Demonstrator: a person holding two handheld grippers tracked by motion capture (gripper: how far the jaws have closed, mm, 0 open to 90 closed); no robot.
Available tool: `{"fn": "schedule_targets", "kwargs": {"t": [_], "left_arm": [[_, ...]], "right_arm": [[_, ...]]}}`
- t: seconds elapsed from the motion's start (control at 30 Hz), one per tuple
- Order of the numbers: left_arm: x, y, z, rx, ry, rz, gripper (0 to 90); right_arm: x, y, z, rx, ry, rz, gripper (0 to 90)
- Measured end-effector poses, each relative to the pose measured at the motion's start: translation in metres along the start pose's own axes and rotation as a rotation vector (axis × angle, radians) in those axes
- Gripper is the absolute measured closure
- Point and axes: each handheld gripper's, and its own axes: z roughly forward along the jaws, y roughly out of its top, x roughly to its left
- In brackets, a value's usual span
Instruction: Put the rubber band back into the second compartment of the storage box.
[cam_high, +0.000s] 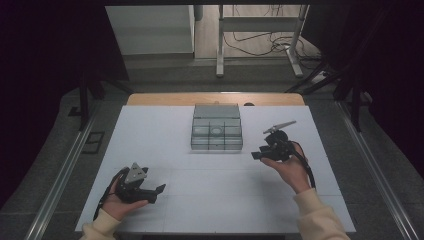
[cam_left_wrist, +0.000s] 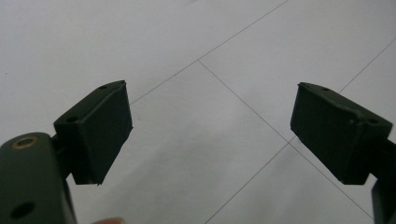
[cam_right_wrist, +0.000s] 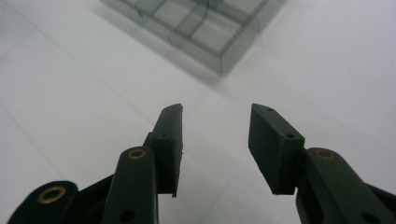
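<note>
The high view showed a white table (cam_high: 165, 135) with a clear plastic compartment box (cam_high: 217, 128) standing at its far middle, its lid raised at the back and its inside split into small cells. The right gripper (cam_high: 256, 154) was held above the table just to the right of the box and a little nearer than it, its jaws pointing left toward the box's near right corner; it was close to the box but did not touch it. In the right gripper view the two black jaws stood partly apart with nothing between them, only bare white table in the gap, and the box (cam_right_wrist: 196, 23) lay beyond them at the far edge of the picture, blurred. The left gripper (cam_high: 159, 190) sat low at the near left of the table, well apart from the box, in the person's left hand (cam_high: 116, 202), with the grey three-cornered plate on top of it. In the left gripper view its jaws were spread wide over the white surface (cam_left_wrist: 196, 130), which was crossed by thin seam lines, and they held nothing.
</note>
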Motion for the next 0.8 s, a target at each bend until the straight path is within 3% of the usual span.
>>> {"fn": "schedule_targets", "kwargs": {"t": [0.07, 0.23, 0.43, 0.63, 0.8], "left_arm": [[0.0, 0.0, 0.0, 0.0, 0.001, 0.0, 13.2], [-0.001, 0.0, 0.001, 0.004, -0.001, 0.003, 13.2], [-0.001, 0.001, 0.001, 0.006, 0.001, 0.004, 13.2], [0.0, 0.001, 0.001, 0.006, 0.0, 0.003, 13.1], [-0.001, 0.001, 0.002, 0.006, -0.002, 0.002, 13.2]], "right_arm": [[-0.004, -0.026, -0.012, -0.009, -0.005, 0.032, 55.3], [-0.009, -0.055, -0.029, -0.01, -0.039, 0.067, 55.3], [-0.009, -0.066, -0.036, -0.006, -0.047, 0.073, 55.3], [-0.006, -0.072, -0.028, -0.015, -0.041, 0.064, 55.2], [-0.009, -0.088, -0.025, -0.081, -0.036, 0.081, 55.8]]}}
